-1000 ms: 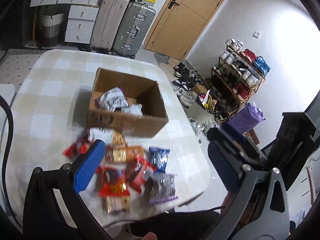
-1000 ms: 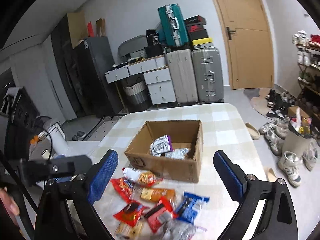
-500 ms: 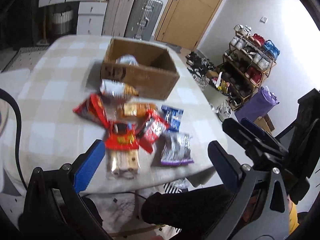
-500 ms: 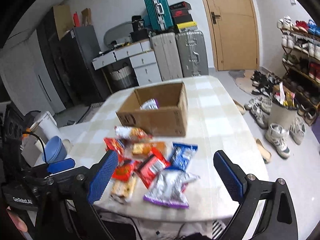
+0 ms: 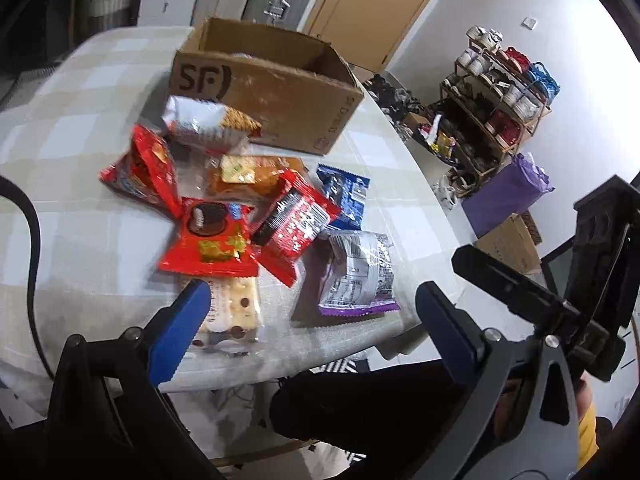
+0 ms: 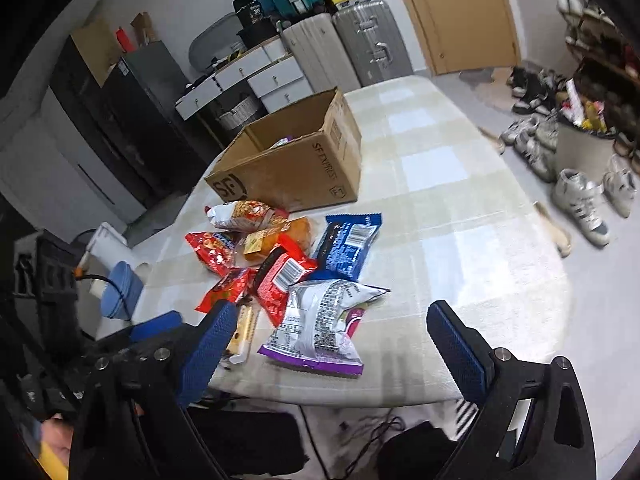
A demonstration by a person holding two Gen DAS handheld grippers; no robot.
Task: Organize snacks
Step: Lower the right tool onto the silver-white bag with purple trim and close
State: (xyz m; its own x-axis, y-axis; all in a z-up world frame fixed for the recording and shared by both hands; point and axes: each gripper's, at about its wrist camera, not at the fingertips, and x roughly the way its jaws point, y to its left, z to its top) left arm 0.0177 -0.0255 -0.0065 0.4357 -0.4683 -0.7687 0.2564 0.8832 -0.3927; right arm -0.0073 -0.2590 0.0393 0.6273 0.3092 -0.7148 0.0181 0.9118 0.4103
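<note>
Table point(image 5: 80, 248), pale checked cloth, rounded near edge.

Cardboard box point(image 5: 276, 92), open top, printed "SF" on the short side, at the far side of the snack pile; a scrap of a packet shows inside from the right wrist view point(image 6: 280, 143).

Snacks, loose heap on the table in front of the box:
- white and orange packet point(image 5: 208, 122), touching the box's front wall;
- red bag point(image 5: 148, 168), leftmost, tilted on edge;
- clear-wrapped orange bread point(image 5: 248, 176), between the red bag and the blue packet;
- blue packet point(image 5: 346, 196), lying flat, right of the bread;
- red packet with barcode point(image 5: 294, 224), overlapping its neighbours at the middle;
- red cookie packet point(image 5: 212, 242), flat, just left of it;
- silver and purple bag point(image 5: 354, 276), nearest the table's front edge on the right;
- clear-wrapped pale biscuit bar point(image 5: 234, 316), near front edge, partly behind the left finger.

Left gripper point(image 5: 304, 328): fingers spread wide, holding nothing, above the front edge.

Right gripper point(image 6: 332, 348): fingers spread wide, holding nothing, the silver and purple bag point(image 6: 320, 326) seen between them.
</note>
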